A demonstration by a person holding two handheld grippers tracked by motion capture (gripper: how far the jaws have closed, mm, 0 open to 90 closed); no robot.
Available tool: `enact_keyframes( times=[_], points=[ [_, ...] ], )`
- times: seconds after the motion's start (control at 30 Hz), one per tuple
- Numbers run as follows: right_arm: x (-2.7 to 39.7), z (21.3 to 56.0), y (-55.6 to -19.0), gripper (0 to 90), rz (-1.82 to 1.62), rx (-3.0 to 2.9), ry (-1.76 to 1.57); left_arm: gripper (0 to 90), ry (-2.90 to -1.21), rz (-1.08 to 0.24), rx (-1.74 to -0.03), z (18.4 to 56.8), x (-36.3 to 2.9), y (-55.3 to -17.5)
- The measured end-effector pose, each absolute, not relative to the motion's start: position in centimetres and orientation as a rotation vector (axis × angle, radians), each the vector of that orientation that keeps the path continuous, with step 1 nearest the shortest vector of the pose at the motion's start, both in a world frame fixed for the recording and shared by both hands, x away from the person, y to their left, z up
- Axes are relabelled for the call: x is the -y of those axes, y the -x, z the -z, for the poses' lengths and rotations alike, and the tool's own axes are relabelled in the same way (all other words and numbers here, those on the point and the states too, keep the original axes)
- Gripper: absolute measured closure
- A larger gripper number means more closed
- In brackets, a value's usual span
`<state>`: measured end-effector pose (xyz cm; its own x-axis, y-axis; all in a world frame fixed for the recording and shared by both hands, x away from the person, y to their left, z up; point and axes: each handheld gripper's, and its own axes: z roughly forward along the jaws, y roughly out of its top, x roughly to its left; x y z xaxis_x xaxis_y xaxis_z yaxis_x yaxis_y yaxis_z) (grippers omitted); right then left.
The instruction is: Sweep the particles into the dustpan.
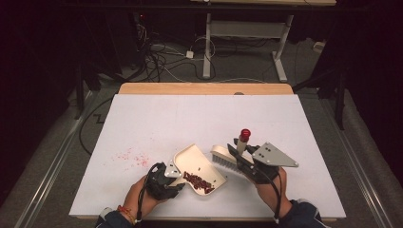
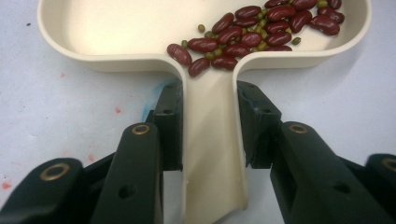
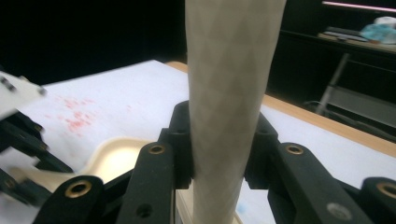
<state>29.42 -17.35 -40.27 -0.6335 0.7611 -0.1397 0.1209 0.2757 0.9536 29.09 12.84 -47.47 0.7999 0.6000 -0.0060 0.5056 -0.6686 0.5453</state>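
Cream dustpan (image 1: 192,164) holding beans (image 1: 198,181); brush (image 1: 223,156) just beside.

Bare table (image 1: 199,114) beyond dustpan (image 1: 190,159) and brush (image 1: 223,156)

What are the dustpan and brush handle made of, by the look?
Dustpan: likely moulded plastic, cream, smooth with a soft sheen and rounded one-piece walls. Brush handle: probably plastic too, off-white, matt, with a faint faceted pattern on its surface; wood cannot be ruled out.

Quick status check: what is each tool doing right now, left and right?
Left tool: shut on the dustpan handle, beans in the pan.
Right tool: shut on the brush handle, held above the table.
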Motion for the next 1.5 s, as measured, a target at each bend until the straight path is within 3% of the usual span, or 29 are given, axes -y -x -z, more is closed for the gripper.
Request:
enact_keyframes(
  times=[0.27, 0.77, 1.03, 1.5],
  points=[
    [20.7, 41.3, -27.6, 70.3, -1.312, -1.981, -0.835, 63.6, -2.46, -0.246, -0.797, 47.3, -12.5, -28.6],
    [19.0, 41.0, -25.8, 70.3, -1.421, -2.059, -0.792, 63.6, -2.464, -0.25, -0.786, 47.4, -12.0, -28.9],
    [19.0, 40.6, -27.4, 70.3, -1.434, -2.002, -0.766, 63.6, -2.453, -0.222, -0.81, 47.6, -12.2, -29.3],
    [13.0, 41.9, -30.5, 70.4, -1.341, -1.985, -0.773, 63.7, -2.379, -0.263, -0.955, 47.9, -11.0, -29.6]
  ],
)
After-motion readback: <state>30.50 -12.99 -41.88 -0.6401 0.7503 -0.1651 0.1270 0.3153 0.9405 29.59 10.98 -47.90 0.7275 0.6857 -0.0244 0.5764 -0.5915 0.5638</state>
